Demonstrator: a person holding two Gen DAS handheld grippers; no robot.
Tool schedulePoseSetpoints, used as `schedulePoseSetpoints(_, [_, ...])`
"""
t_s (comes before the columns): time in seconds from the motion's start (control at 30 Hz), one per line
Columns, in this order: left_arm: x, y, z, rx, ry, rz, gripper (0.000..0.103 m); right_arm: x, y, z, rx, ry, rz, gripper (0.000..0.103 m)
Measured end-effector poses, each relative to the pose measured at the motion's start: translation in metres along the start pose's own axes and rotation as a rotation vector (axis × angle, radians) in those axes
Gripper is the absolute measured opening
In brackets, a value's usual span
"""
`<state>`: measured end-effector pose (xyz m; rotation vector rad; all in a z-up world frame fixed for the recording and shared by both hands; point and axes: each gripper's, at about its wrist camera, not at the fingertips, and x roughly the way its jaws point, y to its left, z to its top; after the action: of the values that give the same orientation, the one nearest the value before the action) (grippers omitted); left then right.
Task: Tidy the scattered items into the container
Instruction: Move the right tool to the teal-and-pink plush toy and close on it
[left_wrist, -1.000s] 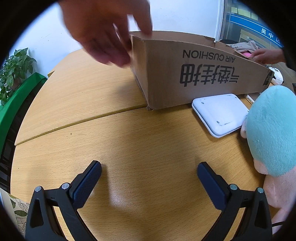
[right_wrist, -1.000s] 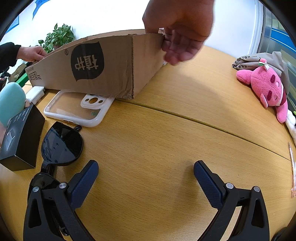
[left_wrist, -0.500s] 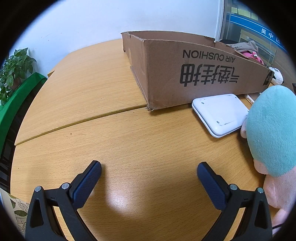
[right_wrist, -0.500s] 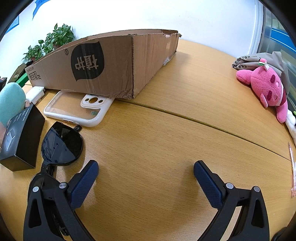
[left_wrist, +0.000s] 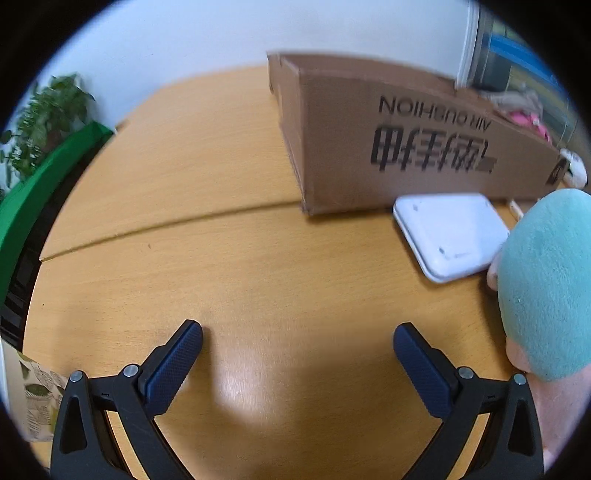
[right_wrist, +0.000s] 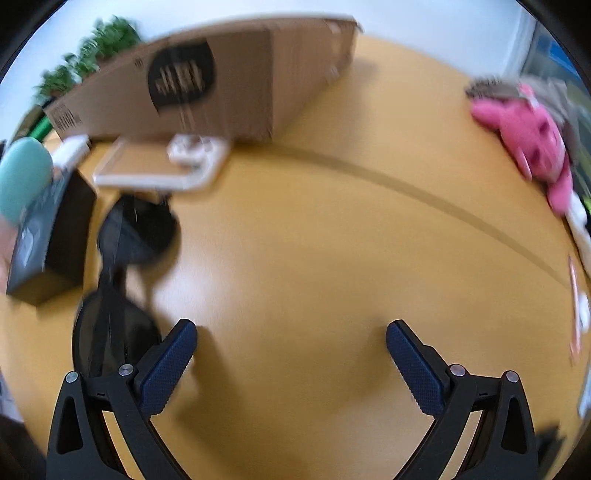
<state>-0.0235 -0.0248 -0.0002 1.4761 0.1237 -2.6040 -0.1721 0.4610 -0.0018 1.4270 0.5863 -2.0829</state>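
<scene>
An open cardboard box (left_wrist: 399, 147) (right_wrist: 207, 92) stands at the back of the wooden table. A white flat device (left_wrist: 450, 234) lies in front of it, beside a teal and pink plush toy (left_wrist: 550, 280). My left gripper (left_wrist: 297, 341) hangs open over bare wood, left of the plush. In the right wrist view black sunglasses (right_wrist: 125, 266), a black box (right_wrist: 51, 236) and a clear phone case (right_wrist: 162, 164) lie to the left. My right gripper (right_wrist: 291, 341) is open and empty, its left finger beside the sunglasses.
A pink plush toy (right_wrist: 528, 136) lies on grey cloth at the table's far right edge. A potted plant (left_wrist: 44, 118) and a green panel (left_wrist: 40, 184) stand beyond the left edge. A table seam (left_wrist: 166, 229) runs across the wood.
The hands that held the box a second ago are gone. Both views are now blurred and shifted: the right gripper has moved forward and left over the sunglasses, the left only slightly.
</scene>
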Motion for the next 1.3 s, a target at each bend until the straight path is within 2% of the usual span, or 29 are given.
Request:
schedulePoseSetpoints(0.07, [-0.009,0.005,0.0,-0.065,0.103,-0.003,0.1,-0.025,0.002,-0.008,0.02,-0.008,-0.046,0.103])
schedulePoseSetpoints(0.1, [-0.019,0.008,0.0,-0.091,0.124,-0.018,0.096,-0.04,0.005,-0.008,0.027,-0.021,-0.064,0.103])
schedulePoseSetpoints(0.23, [-0.112,0.021,0.01,-0.268,0.083,-0.027,0.096,-0.129,0.037,0.01,0.058,-0.106,-0.117,0.103])
schedulePoseSetpoints(0.3, [-0.162,0.017,0.027,-0.333,0.053,-0.036,0.096,-0.166,0.057,0.024,0.117,-0.125,-0.068,0.103])
schedulePoseSetpoints(0.33, [-0.187,0.014,0.033,-0.354,0.007,-0.05,0.097,-0.179,0.065,0.03,0.15,-0.132,-0.036,0.103])
schedulePoseSetpoints(0.37, [-0.219,0.007,0.044,-0.365,-0.059,-0.074,0.097,-0.195,0.077,0.038,0.187,-0.146,0.009,0.103])
schedulePoseSetpoints(0.47, [-0.26,-0.007,0.067,-0.329,-0.105,-0.107,0.097,-0.227,0.121,0.057,0.243,-0.158,0.051,0.103])
schedulePoseSetpoints(0.53, [-0.275,-0.017,0.077,-0.275,-0.102,-0.127,0.097,-0.237,0.145,0.069,0.254,-0.155,0.077,0.103])
schedulePoseSetpoints(0.6, [-0.278,-0.027,0.085,-0.219,-0.061,-0.14,0.095,-0.248,0.163,0.074,0.257,-0.145,0.105,0.1])
schedulePoseSetpoints(0.63, [-0.278,-0.034,0.086,-0.197,-0.035,-0.171,0.089,-0.254,0.171,0.074,0.252,-0.15,0.132,0.08])
schedulePoseSetpoints(0.67, [-0.277,-0.038,0.081,-0.178,-0.021,-0.201,0.051,-0.261,0.179,0.076,0.237,-0.153,0.16,0.06])
schedulePoseSetpoints(0.7, [-0.275,-0.042,0.079,-0.163,0.006,-0.226,0.002,-0.265,0.184,0.079,0.23,-0.145,0.158,0.014])
schedulePoseSetpoints(0.73, [-0.272,-0.047,0.079,-0.163,0.037,-0.238,0.004,-0.268,0.187,0.079,0.234,-0.145,0.138,0.01])
schedulePoseSetpoints(0.77, [-0.27,-0.052,0.076,-0.167,0.043,-0.256,0.004,-0.274,0.19,0.08,0.247,-0.147,0.114,0.01])
schedulePoseSetpoints(0.8, [-0.27,-0.056,0.073,-0.167,0.036,-0.283,0.005,-0.279,0.192,0.08,0.261,-0.151,0.105,0.016])
schedulePoseSetpoints(0.83, [-0.272,-0.062,0.072,-0.166,0.028,-0.308,0.007,-0.282,0.194,0.081,0.272,-0.152,0.095,0.051])
schedulePoseSetpoints(0.87, [-0.272,-0.067,0.072,-0.162,0.028,-0.326,0.023,-0.288,0.196,0.083,0.279,-0.155,0.059,0.075])
schedulePoseSetpoints(0.9, [-0.27,-0.072,0.072,-0.16,0.047,-0.33,0.062,-0.294,0.199,0.083,0.276,-0.179,0.018,0.103])
schedulePoseSetpoints(0.93, [-0.267,-0.076,0.072,-0.157,0.064,-0.336,0.081,-0.303,0.204,0.083,0.262,-0.212,-0.016,0.102])
schedulePoseSetpoints(0.97, [-0.269,-0.079,0.07,-0.16,0.042,-0.359,0.085,-0.308,0.209,0.084,0.234,-0.223,-0.035,0.102])
schedulePoseSetpoints(1.03, [-0.271,-0.084,0.068,-0.137,0.017,-0.39,0.085,-0.312,0.214,0.085,0.202,-0.228,-0.029,0.101])
schedulePoseSetpoints(1.07, [-0.27,-0.086,0.068,-0.119,0.018,-0.406,0.071,-0.314,0.216,0.085,0.195,-0.236,-0.011,0.097])
schedulePoseSetpoints(1.1, [-0.269,-0.088,0.067,-0.109,0.018,-0.419,0.032,-0.315,0.218,0.086,0.193,-0.232,0.017,0.067])
schedulePoseSetpoints(1.13, [-0.267,-0.091,0.067,-0.11,0.03,-0.427,0.009,-0.313,0.219,0.088,0.194,-0.218,0.038,0.01])
schedulePoseSetpoints(1.17, [-0.261,-0.091,0.067,-0.12,0.058,-0.432,0.004,-0.31,0.219,0.09,0.204,-0.2,0.057,0.003])
schedulePoseSetpoints(1.23, [-0.256,-0.089,0.067,-0.133,0.07,-0.448,0.004,-0.306,0.221,0.094,0.206,-0.19,0.068,0.003])
schedulePoseSetpoints(1.27, [-0.254,-0.087,0.067,-0.141,0.071,-0.464,0.005,-0.304,0.222,0.096,0.204,-0.187,0.064,0.01])
schedulePoseSetpoints(1.3, [-0.253,-0.084,0.068,-0.153,0.075,-0.484,0.016,-0.302,0.224,0.098,0.205,-0.186,0.052,0.042])
